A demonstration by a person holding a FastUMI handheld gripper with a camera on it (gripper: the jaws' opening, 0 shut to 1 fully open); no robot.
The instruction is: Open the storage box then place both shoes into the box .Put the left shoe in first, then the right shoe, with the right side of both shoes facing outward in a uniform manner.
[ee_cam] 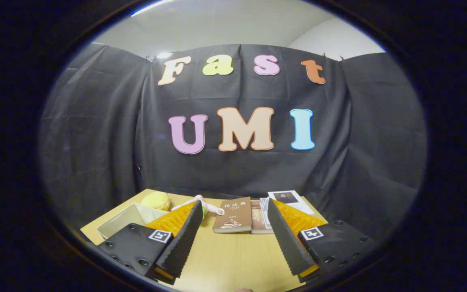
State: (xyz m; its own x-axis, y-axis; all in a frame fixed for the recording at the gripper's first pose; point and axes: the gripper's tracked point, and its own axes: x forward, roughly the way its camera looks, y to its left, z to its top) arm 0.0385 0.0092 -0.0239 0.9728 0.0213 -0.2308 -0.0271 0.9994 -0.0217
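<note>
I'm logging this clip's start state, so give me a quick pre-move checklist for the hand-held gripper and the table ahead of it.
1. Hand-held gripper open, nothing between the fingers: ok.
2. Bare table between the fingers: ok.
3. Box ahead of the left finger, partly hidden by it; top looks open: cannot tell whether a lid remains.
4. Shoes located: not ok, none identified among the things on the table.
5. Brown book lies flat just beyond the fingers, possibly in the way: cannot tell.
6. Yellow round thing sits behind the box, apart from the fingers: ok.
</note>
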